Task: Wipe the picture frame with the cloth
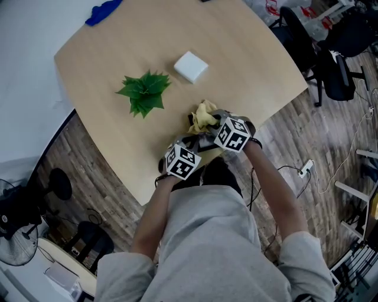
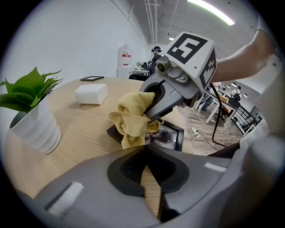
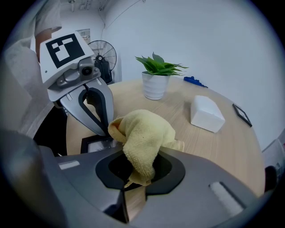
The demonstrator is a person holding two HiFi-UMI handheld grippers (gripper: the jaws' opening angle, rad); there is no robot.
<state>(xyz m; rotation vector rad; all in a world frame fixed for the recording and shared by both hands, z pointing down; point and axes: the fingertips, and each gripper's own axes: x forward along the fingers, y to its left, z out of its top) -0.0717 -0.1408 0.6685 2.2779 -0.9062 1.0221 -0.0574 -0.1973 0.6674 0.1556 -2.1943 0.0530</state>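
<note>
Risk, frame drop: picture frame (image 2: 171, 136) lies flat close to the table (image 1: 248, 53) edge, lower centre of head view. Little tabletop is left beside it, so a hard swipe outward could likely push it off.
Risk, weak hold: left gripper (image 2: 144, 149) has its jaws pressed together with nothing between them. The tips sit at the frame's near edge, so it props rather than clamps, and the frame may skid or turn under the wipe.
Risk, cloth: right gripper (image 3: 139, 165) is pinching the yellow cloth (image 3: 144, 133) by one fold, the rest bunched on top. The fold could pull free, or bare jaw tips could scrape the glass.
Head view only: shows the layout, with potted plant (image 1: 144, 91), white box (image 1: 191, 66) and blue item (image 1: 103, 12) well apart from the work. Frame is almost hidden under both grippers.
Left gripper view only: shows the frame's glass and dark border, cloth resting on its left part, right gripper angled down onto it.
Right gripper view only: shows the cloth inside its own jaws and the left gripper's fingers (image 3: 95, 107) standing at the frame's corner, left of centre.
</note>
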